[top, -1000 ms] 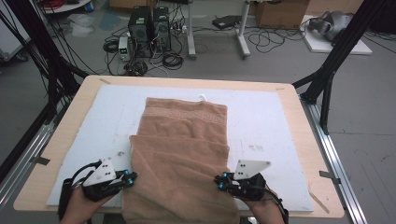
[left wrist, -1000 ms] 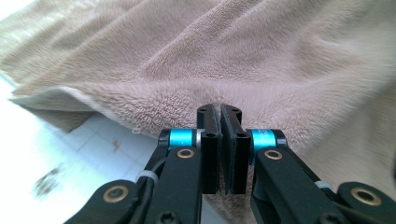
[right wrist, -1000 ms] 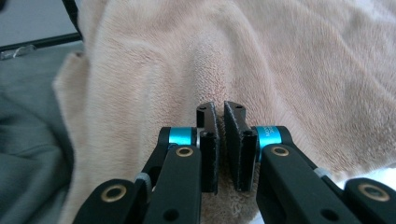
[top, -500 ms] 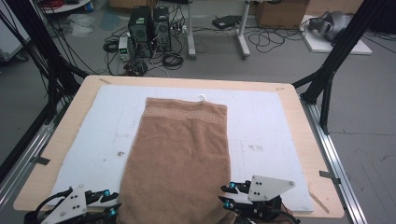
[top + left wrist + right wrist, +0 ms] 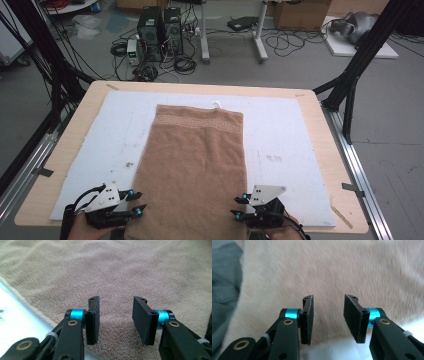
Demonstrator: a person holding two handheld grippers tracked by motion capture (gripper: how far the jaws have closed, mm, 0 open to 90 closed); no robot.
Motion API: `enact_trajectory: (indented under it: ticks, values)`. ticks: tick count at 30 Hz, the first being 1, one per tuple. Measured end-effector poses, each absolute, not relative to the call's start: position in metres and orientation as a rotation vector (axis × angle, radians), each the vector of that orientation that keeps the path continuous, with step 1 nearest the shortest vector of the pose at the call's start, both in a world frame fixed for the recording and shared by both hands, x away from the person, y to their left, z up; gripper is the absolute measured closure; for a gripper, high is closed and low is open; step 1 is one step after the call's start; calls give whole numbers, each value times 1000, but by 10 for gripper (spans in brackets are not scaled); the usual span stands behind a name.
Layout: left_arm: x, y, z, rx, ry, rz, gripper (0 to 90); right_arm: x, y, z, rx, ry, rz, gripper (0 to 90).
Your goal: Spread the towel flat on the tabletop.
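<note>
A brown towel (image 5: 195,160) lies flat and lengthwise on the white mat (image 5: 295,145), with a woven band near its far end. My left gripper (image 5: 139,202) sits at the towel's near left edge. Its jaws have just been opening and stand apart with nothing between them. In the left gripper view the left gripper (image 5: 115,320) hovers over the towel (image 5: 112,272). My right gripper (image 5: 234,206) sits at the near right edge; its jaws have also just been opening. The right gripper (image 5: 328,318) holds nothing, and the towel (image 5: 337,270) lies just beyond it.
The mat covers a wooden table (image 5: 325,125) whose near edge runs just under my hands. Black frame posts (image 5: 360,65) stand at both sides. Computer towers (image 5: 160,30) and cables lie on the floor beyond. Grey cloth (image 5: 224,277) shows at the left of the right gripper view.
A second ago both grippers were shut on the towel's near end, which lay doubled over. They drew it toward the near edge, let go and opened; the towel now lies flat.
</note>
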State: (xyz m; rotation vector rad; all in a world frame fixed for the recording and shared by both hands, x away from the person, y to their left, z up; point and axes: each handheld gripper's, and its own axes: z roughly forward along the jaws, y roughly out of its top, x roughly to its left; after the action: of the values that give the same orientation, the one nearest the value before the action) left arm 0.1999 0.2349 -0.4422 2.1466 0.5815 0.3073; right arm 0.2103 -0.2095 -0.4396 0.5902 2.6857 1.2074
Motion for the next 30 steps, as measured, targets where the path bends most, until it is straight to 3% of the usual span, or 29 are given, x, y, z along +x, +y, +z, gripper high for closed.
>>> enact_trajectory:
  ticks: [5,7,10,24,27,30]
  values:
    - [198,229,-447,2199,544,307,710,215,-213,-445,613,2700,1199,780]
    - [196,227,-447,2199,536,310,809,219,-215,-445,599,2715,1208,849]
    - [195,225,-446,2208,535,321,861,223,-217,-443,591,2730,1203,865]
    - [182,224,-441,2164,510,270,868,208,-234,-432,624,2696,1291,856]
    - [184,226,-439,2131,529,263,780,208,-236,-428,662,2658,1365,734]
    - [189,227,-433,2109,533,260,724,211,-238,-420,692,2615,1407,692]
